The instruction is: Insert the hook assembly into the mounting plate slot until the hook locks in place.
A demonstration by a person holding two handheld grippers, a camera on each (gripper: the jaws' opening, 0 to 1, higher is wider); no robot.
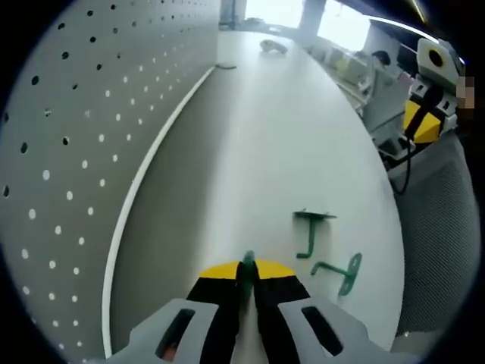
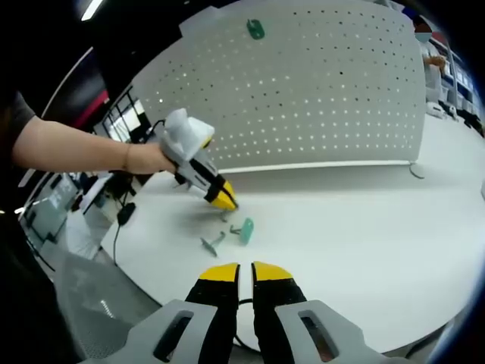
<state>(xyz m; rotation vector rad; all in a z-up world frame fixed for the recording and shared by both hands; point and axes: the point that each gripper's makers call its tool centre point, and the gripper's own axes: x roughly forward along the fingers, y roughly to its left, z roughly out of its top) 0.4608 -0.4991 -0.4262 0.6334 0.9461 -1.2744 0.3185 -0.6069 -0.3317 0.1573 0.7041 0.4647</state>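
Observation:
My left gripper (image 1: 247, 267) is shut on a thin green hook (image 1: 247, 262) just above the white table (image 1: 288, 144). Two more green hooks lie to its right, one (image 1: 313, 230) with a flat base, the other (image 1: 342, 271) with a round base. The white pegboard (image 1: 83, 136) rises at the left. In the right gripper view a hand holds the left gripper (image 2: 226, 203) low over those hooks (image 2: 245, 230) (image 2: 211, 243). A green hook (image 2: 255, 29) sits mounted high on the pegboard (image 2: 318, 91). My right gripper (image 2: 245, 270) is shut with nothing in it, and it also appears as the right gripper (image 1: 423, 121) far right.
A mesh chair (image 1: 447, 227) stands at the table's right edge; the chair (image 2: 83, 303) is lower left in the right gripper view. Small items (image 1: 273, 46) lie far down the table. A cable (image 2: 121, 216) hangs near the table's edge. A person (image 2: 428, 45) stands beyond the pegboard.

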